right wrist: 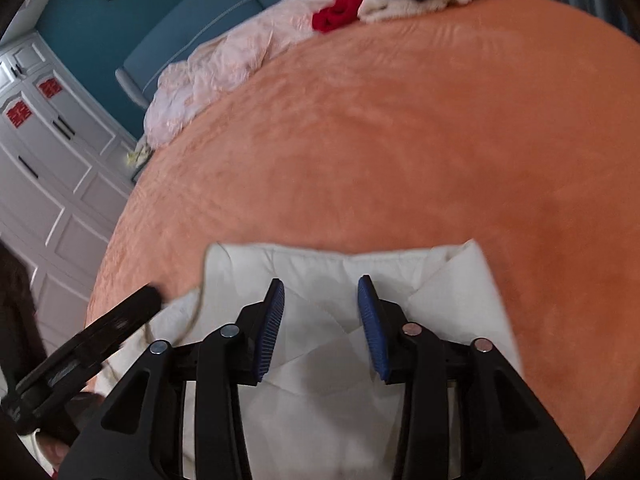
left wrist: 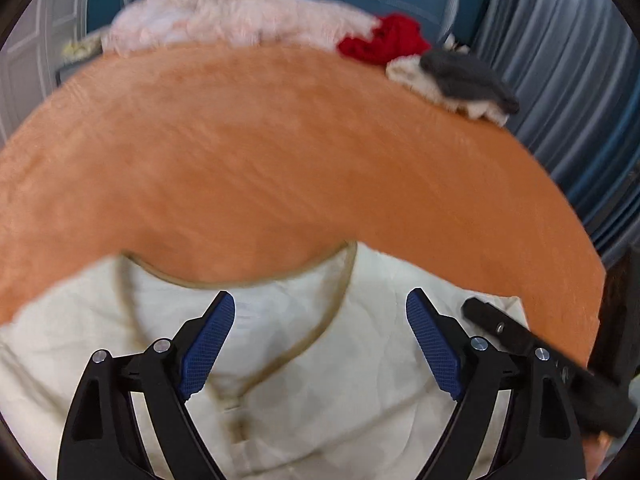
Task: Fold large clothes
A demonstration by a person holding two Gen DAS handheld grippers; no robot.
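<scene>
Hovering: left gripper (left wrist: 320, 304) wide, right gripper (right wrist: 321, 286) apart | cream garment (right wrist: 344, 264) near blanket (left wrist: 280, 140) edge

Below me spreads a bed (left wrist: 280, 152) under an orange cover. At its near edge lies a cream garment (left wrist: 304, 368). Along the far edge I see a pale pink heap (left wrist: 224, 20), a red piece (left wrist: 388, 40), and grey cloth (left wrist: 468, 76) on an off-white bundle (left wrist: 416, 76).
</scene>
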